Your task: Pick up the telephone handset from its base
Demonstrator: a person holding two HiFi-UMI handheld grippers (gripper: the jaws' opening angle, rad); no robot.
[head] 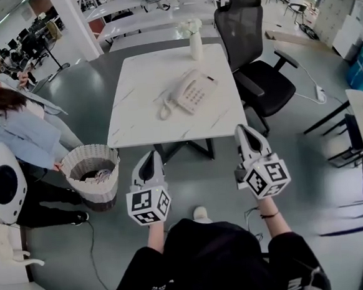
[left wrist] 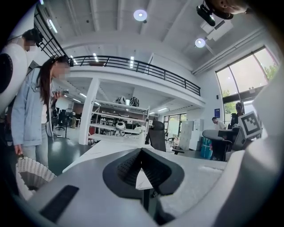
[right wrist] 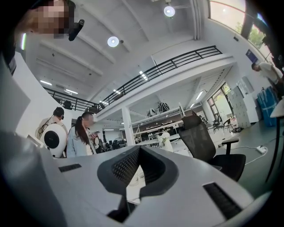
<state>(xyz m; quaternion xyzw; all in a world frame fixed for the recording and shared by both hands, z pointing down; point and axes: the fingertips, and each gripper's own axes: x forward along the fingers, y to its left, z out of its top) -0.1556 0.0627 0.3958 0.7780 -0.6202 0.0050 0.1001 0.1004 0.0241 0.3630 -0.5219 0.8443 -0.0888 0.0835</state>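
Note:
A white telephone (head: 195, 91) sits near the middle of the white table (head: 136, 129). Its handset (head: 176, 93) lies in the cradle on the base's left side, and the coiled cord (head: 164, 109) trails toward me. Both grippers hover over the floor in front of the table's near edge, well short of the phone. My left gripper (head: 151, 156) is shut with nothing in it, its tips meeting in the left gripper view (left wrist: 142, 153). To its right, my right gripper (head: 243, 130) is also shut and empty (right wrist: 140, 150).
A black office chair (head: 253, 60) stands at the table's right side. A white vase (head: 195, 43) is at the far edge. A wicker basket (head: 91, 173) and a standing person (head: 17, 123) are to the left, with a white rounded machine (head: 3, 183) beside them.

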